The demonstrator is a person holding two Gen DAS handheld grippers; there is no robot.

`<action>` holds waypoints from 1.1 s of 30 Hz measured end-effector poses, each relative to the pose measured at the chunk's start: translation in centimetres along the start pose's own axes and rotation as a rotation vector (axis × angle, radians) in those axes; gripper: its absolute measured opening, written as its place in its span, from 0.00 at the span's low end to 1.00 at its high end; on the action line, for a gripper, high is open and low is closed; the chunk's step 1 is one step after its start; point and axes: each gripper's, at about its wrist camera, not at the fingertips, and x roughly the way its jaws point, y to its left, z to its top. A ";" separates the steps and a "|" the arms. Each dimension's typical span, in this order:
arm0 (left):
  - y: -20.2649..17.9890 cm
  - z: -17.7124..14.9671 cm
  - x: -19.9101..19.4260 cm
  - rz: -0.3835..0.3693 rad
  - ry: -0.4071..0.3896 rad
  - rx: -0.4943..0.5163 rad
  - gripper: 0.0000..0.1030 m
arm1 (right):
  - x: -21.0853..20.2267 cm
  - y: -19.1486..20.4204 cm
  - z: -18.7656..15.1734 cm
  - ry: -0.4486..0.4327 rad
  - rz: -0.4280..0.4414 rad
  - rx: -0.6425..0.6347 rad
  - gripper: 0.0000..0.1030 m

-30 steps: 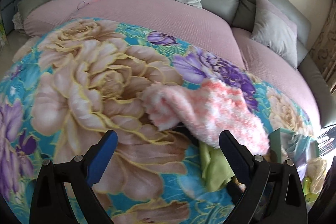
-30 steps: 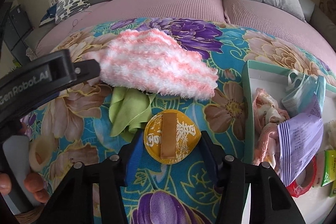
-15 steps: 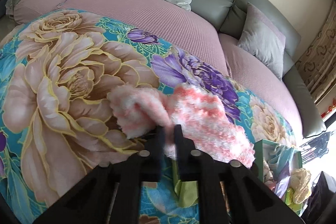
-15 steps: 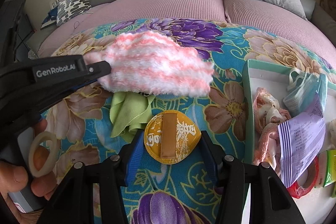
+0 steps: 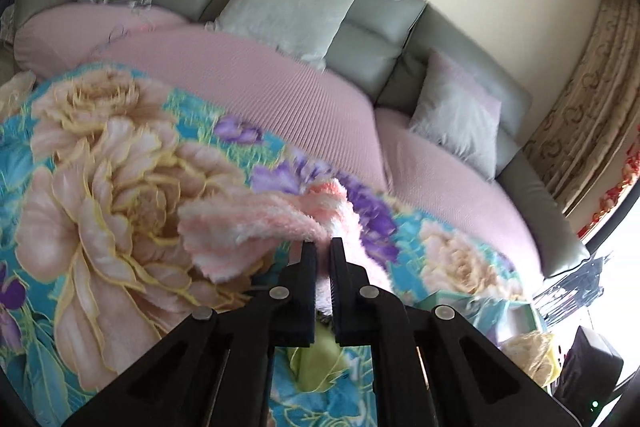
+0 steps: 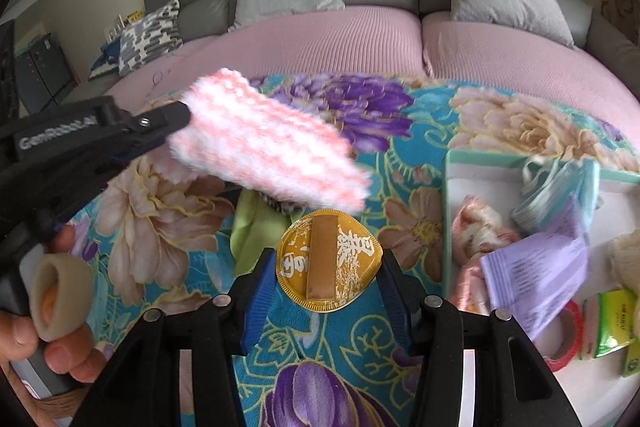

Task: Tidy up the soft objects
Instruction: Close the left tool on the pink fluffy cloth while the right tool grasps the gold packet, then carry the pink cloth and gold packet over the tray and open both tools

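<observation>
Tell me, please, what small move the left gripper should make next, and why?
Probably carry the sock rightward toward the tray. The left gripper is shut on one end and the sock hangs lifted above the blanket, while the tray already holds other soft items.

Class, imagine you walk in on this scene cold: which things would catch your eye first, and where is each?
First, the fluffy pink-and-white cloth, lifted above the floral blanket and pinched at one end by the left hand-held gripper. Next, the golden packet lying between the open fingers of the right hand-held gripper, and the cluttered tray on the right.
</observation>
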 end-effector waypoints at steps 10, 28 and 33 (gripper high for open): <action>-2.9 1.6 -6.0 -0.070 -0.181 0.094 0.06 | -4.7 -1.5 0.6 -0.114 -0.019 0.044 0.51; -10.1 0.0 -8.3 -0.197 -0.232 0.255 0.06 | -9.6 -8.5 -0.4 -0.202 -0.102 0.189 0.51; -11.3 -0.6 -8.3 -0.201 -0.236 0.286 0.06 | -9.5 -10.3 -1.1 -0.176 -0.121 0.232 0.51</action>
